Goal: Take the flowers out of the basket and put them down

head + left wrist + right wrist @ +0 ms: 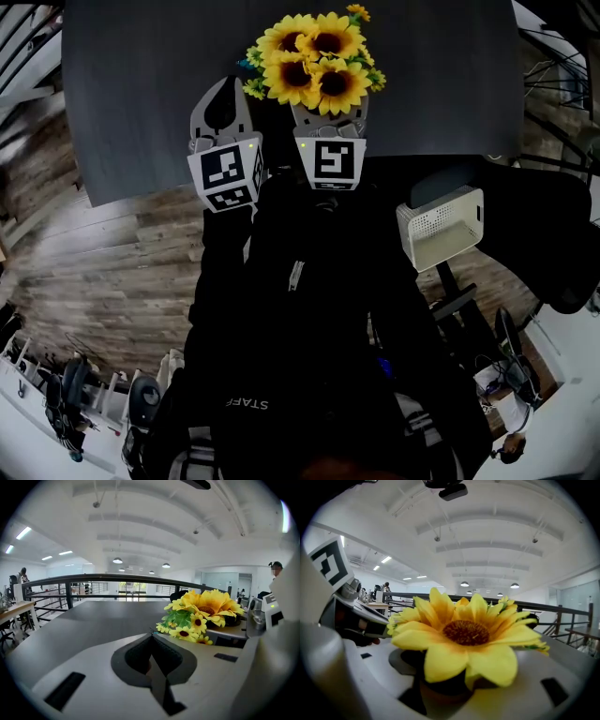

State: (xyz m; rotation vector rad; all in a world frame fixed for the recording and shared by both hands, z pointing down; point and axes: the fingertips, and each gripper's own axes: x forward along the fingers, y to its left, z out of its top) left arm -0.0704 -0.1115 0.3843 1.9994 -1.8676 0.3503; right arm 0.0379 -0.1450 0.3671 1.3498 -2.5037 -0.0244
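Head view: left gripper (225, 89) and right gripper (328, 117) are held forward, side by side, over the worktop (122, 94). Left gripper view: jaws are seen closed, empty. Right gripper view: flowers (468, 634) are clasped between wide-set jaws.

The left gripper (152, 635) is pressing its fingers (89, 670) together on nothing; the flowers (206, 610) are sitting just right of it.
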